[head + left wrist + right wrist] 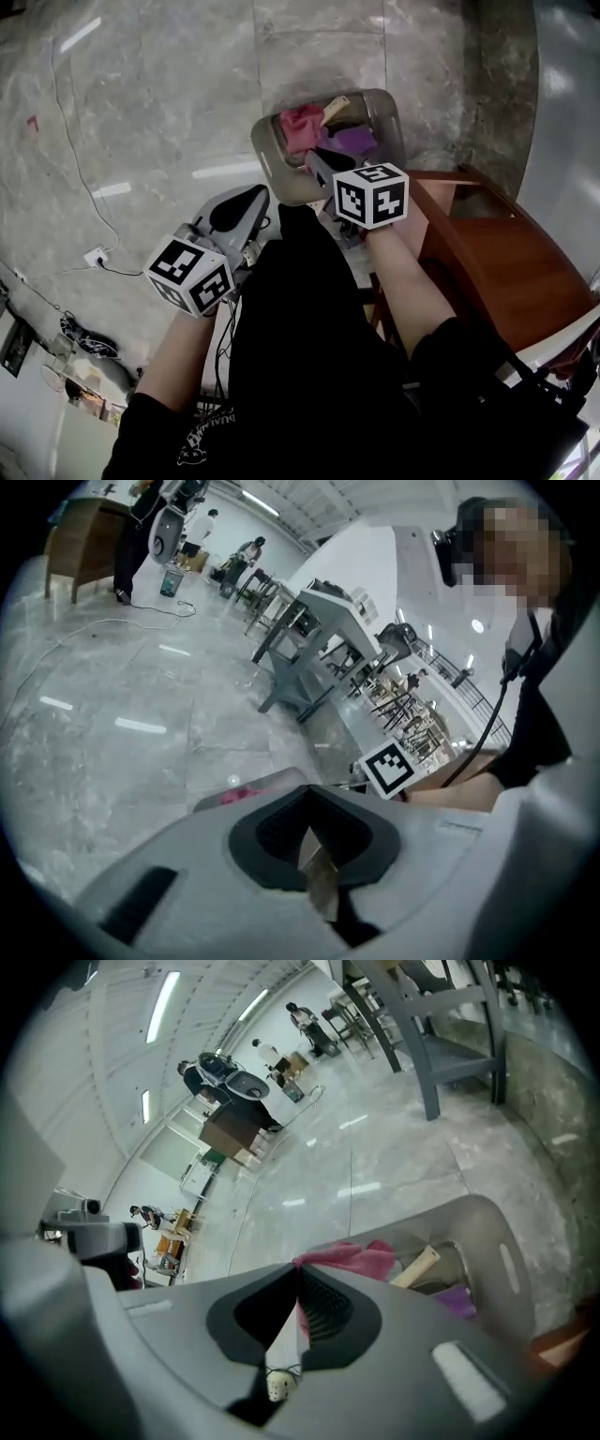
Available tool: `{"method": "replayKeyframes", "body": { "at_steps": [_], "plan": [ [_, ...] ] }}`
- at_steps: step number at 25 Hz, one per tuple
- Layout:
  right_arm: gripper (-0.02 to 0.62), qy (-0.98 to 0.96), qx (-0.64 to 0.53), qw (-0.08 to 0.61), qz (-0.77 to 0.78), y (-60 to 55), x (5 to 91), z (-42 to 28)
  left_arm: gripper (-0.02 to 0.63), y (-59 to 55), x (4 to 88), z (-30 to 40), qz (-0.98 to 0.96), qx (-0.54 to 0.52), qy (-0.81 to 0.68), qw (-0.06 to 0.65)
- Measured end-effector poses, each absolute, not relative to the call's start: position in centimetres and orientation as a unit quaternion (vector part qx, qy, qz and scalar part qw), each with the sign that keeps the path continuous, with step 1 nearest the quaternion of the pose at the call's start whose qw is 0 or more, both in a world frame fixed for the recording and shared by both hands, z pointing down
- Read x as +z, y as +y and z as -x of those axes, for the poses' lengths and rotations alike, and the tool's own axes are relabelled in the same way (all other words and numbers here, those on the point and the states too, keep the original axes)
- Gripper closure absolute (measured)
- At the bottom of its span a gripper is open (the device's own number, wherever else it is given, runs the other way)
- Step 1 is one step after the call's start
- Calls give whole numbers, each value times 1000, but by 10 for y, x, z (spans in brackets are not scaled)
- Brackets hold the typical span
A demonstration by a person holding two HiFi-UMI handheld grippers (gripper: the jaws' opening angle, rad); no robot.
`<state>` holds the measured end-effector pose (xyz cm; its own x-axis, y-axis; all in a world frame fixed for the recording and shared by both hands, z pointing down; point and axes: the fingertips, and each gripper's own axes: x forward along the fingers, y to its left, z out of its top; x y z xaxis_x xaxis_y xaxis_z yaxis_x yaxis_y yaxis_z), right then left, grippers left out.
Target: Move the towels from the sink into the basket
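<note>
My right jaws [298, 1290] are pressed together, with only a thin sliver of light along their seam. Nothing is clearly pinched between them. In my right gripper view the pink towel [354, 1258] is bunched just past the tips, towards the middle of the frame. I cannot tell whether the tips touch it. It lies inside the grey basket [506, 1241], whose rim curves round the right side of that frame. A purple towel [457, 1303] lies in the basket to the right of the pink one, and a pale beige piece [418, 1267] lies between the two. In the head view the basket stands on the marble floor [159, 94] at upper centre. My right jaws are over its lower edge, with a brown wooden cabinet [506, 253] at the right. My left jaws [309, 827] are closed on each other too, with nothing gripped. In the head view they are at lower left, outside the basket's left rim. In the left gripper view only a speck of pink shows above them.
</note>
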<state>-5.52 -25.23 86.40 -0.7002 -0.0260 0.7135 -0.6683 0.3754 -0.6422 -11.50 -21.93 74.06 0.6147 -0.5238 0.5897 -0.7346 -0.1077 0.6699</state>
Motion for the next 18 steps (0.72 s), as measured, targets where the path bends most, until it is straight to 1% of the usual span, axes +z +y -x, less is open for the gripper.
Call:
{"method": "replayKeyframes", "body": {
  "at_steps": [2,6,9,14,18],
  "plan": [
    [578,-756,525,330,-211,-241,896,53,603,-210,777,117,-736,125,-419,517],
    [580,-746,527,360,-190,-227,951,53,603,-208,839,121,-718,129,-442,521],
    [580,-737,536,365,-193,-222,987,52,603,-209,877,118,-707,133,-459,520],
    [580,-722,551,370,-192,-210,1027,48,603,-200,922,101,-711,145,-444,525],
    [580,-726,553,370,-175,-202,1045,51,603,-195,940,107,-698,123,-461,535]
  ]
}}
